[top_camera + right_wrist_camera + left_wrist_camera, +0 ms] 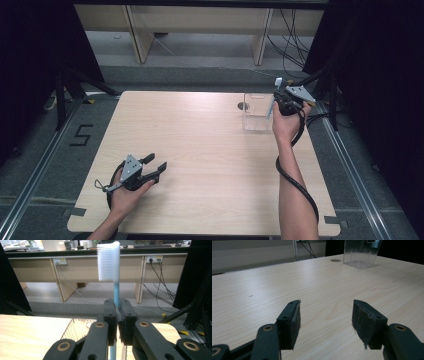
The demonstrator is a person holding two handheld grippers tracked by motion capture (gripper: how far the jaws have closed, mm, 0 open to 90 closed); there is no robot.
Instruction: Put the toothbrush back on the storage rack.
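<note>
Toothbrush [113,277] is picked up, not yet in the clear ribbed cup [258,112]; lowering it in and letting go is what looks left.

Your right claw [117,308] is clenched on the blue handle, bristle head upright above the jaws, handle running down toward the cup's mouth. In the high view that claw [278,103] hovers at the cup's 3 o'clock edge, far right of the bench [200,150], with your forearm stretched forward from the near edge.

Your left claw [325,315] is released, jaws spread with nothing between, resting low at the near left and pointing toward 2 o'clock, well apart from the cup.
</note>
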